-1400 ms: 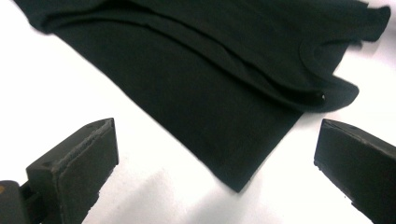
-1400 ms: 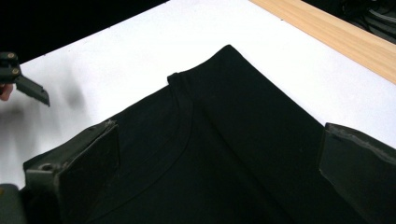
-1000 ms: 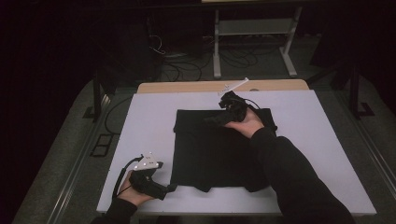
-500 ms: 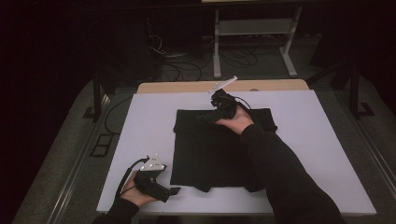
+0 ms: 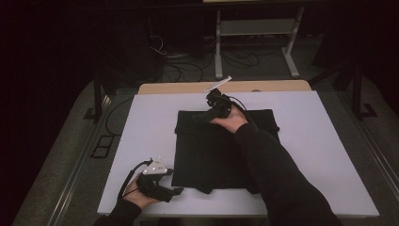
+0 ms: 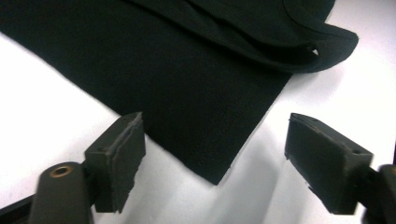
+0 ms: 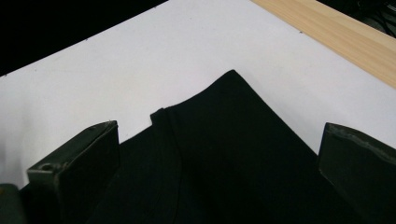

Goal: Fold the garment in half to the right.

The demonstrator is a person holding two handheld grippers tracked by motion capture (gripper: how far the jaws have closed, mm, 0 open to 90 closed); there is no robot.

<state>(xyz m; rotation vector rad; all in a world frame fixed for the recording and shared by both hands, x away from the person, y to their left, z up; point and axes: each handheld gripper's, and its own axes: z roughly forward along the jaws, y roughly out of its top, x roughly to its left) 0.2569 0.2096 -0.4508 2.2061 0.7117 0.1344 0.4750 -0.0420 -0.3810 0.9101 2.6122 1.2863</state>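
Left gripper [image 5: 175, 191]: black body, grey three-cornered plate on top with small studs, black cable looping back from it. Own view: two blocky black jaws, flat dark pads with worn edges, brass-coloured rivet in left jaw arm. Right gripper [image 5: 200, 116]: black body, pale plate raised at rear, black cable trailing along arm. Both sleeves long, black, reaching wrist.

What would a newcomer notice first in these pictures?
A black garment lies flat in the middle of the white table. The left gripper aims open jaws at its near left corner, and the right gripper hovers open over its far left corner.
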